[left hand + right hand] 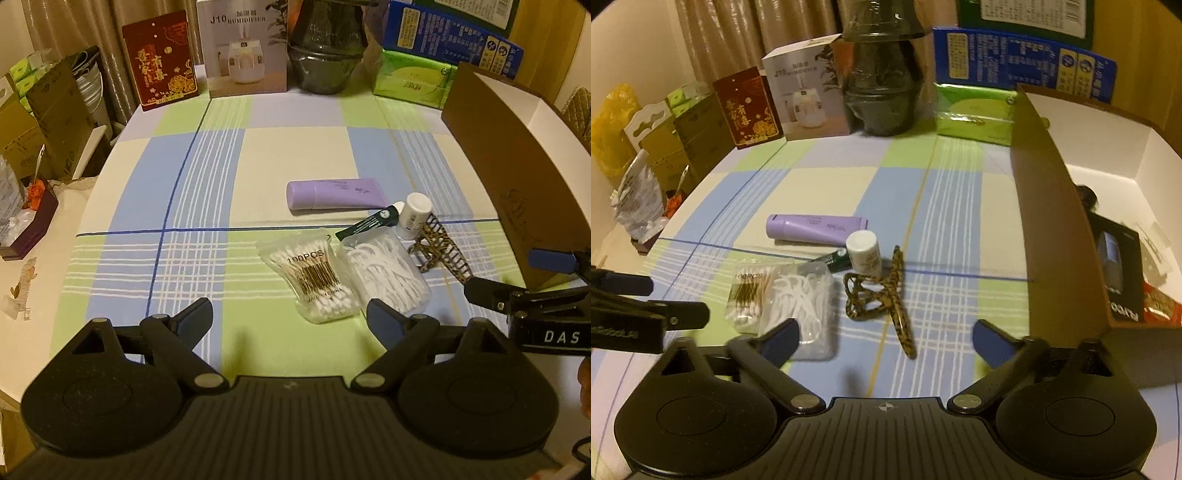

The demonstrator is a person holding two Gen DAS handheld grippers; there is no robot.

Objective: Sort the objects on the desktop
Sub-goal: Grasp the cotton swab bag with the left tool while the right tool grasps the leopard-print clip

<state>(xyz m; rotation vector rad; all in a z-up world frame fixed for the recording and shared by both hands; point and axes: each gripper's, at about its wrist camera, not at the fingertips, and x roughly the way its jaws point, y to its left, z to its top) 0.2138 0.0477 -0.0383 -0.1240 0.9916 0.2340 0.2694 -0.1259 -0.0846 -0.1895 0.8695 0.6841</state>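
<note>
- Standing at the cloth's right edge, the open box (1052,206) has a tall brown wall; I'd lift items clear over it.
- Bare cloth (295,155) behind the pile gives swinging room.
- Left gripper (291,321) hovers wide and empty near the swabs (314,284); take that bag by its sides.
- Right gripper (886,338), wide and empty, faces the clip (882,299).

"100PCS" on swab bag (313,282), "J10 HUMIDIFIER" box (246,48)
</note>
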